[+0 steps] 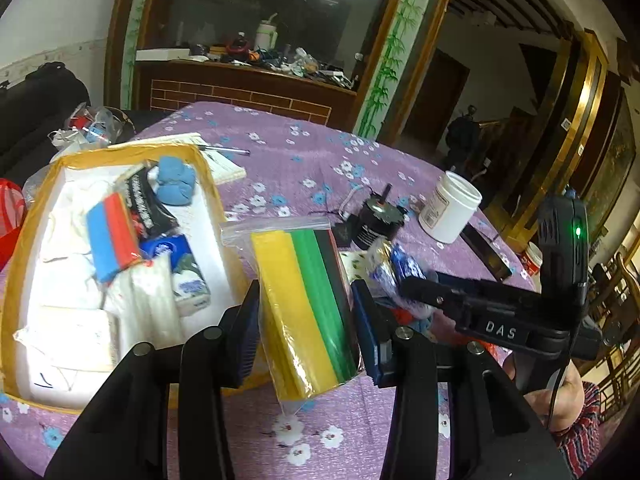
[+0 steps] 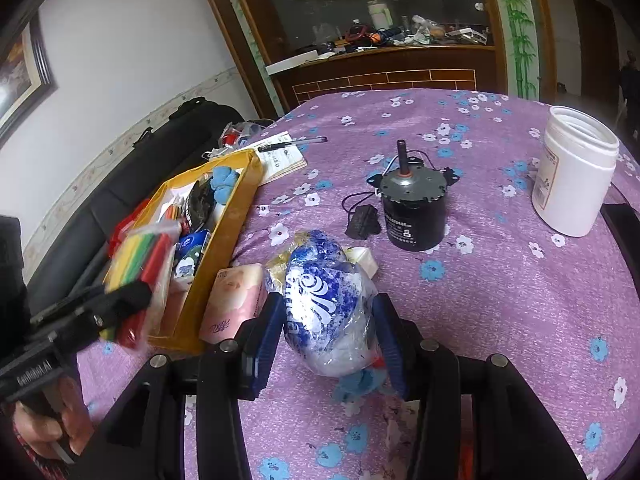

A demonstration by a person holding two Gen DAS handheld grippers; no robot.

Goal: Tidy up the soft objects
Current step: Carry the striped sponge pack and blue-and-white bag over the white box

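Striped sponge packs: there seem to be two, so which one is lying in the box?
The blue-and-red pack lies in the yellow-rimmed box. The yellow-green-black pack is clamped in the left gripper jaws beside it.

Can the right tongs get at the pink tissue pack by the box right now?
Probably not yet. The right tongs are closed on the blue and white bag, so they look occupied. The pink tissue pack lies uncovered just left of them, against the yellow box, reachable once the bag is put down.

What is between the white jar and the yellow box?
In the right wrist view, a black motor stands on the purple cloth between the white jar and the yellow box.
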